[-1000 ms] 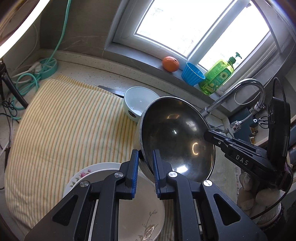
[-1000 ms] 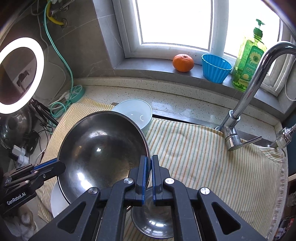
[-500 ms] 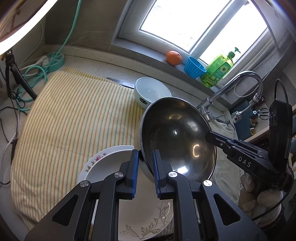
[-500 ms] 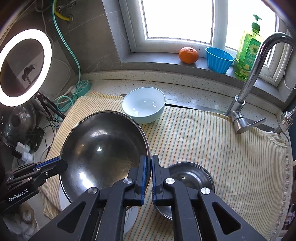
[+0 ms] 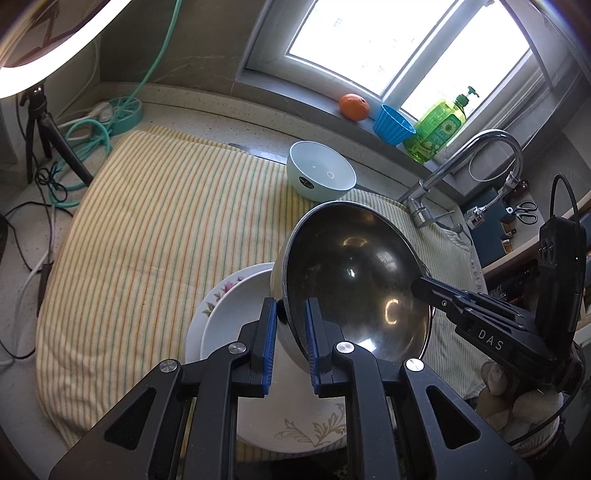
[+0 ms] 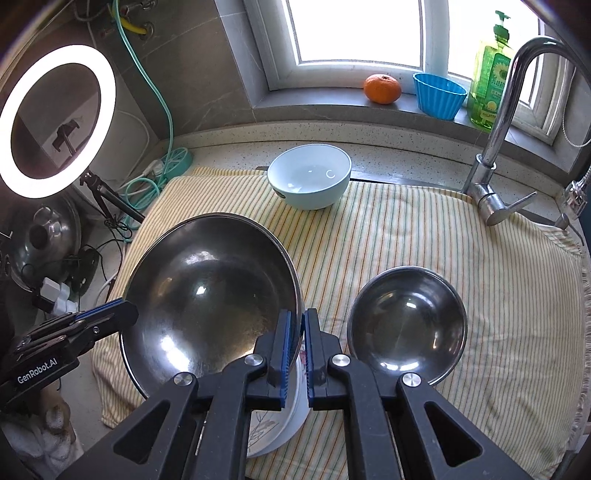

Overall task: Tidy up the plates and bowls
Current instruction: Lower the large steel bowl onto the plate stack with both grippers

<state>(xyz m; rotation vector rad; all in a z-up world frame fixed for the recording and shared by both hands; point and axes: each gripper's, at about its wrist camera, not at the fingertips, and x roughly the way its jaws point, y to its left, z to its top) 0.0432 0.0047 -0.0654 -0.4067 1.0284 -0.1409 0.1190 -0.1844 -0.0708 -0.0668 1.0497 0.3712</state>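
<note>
- Above the plates [image 5: 236,317], we hold the big bowl [image 6: 210,295] with both grippers, left [image 5: 290,325] and right [image 6: 295,332], each pinching its rim.
- We should keep it level and move slowly.

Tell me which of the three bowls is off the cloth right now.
The large steel bowl, held up by both grippers at opposite rims. The small steel bowl and pale blue bowl rest on the striped cloth.

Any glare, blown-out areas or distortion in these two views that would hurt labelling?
Left wrist: window blown out white, ring light clipped at the corner, small highlights inside the big steel bowl; edges curve and darken. Right wrist: ring light and window overexposed, faucet bends with the fisheye, small steel bowl sharp with spot reflections.
</note>
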